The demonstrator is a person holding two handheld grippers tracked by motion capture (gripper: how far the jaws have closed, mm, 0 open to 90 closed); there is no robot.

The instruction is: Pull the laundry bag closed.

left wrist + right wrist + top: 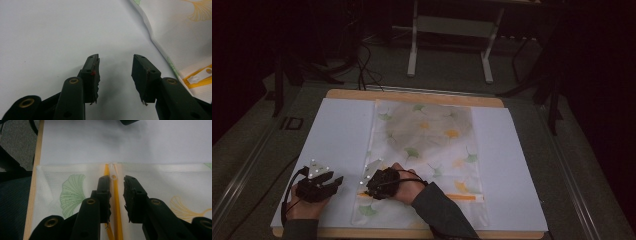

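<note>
A white cloth pouch (427,145) printed with green and orange ginkgo leaves lies flat on the white table cover (339,130). An orange zipper (116,197) runs across its near end. My right gripper (117,182) is low over the pouch's left end, open only narrowly. Its jaws straddle the zipper line, and the white zipper pull (114,177) lies just past the tips. In the high view my right gripper (367,183) points left. My left gripper (115,67) is open over bare cover, left of the pouch (180,27), with nothing between its fingers.
The cover lies on a wooden board whose edge (412,95) shows at the far side and the near side. A white stand's legs (412,55) and cables are on the dark floor beyond. The person's forearm (442,210) lies over the pouch's near end.
</note>
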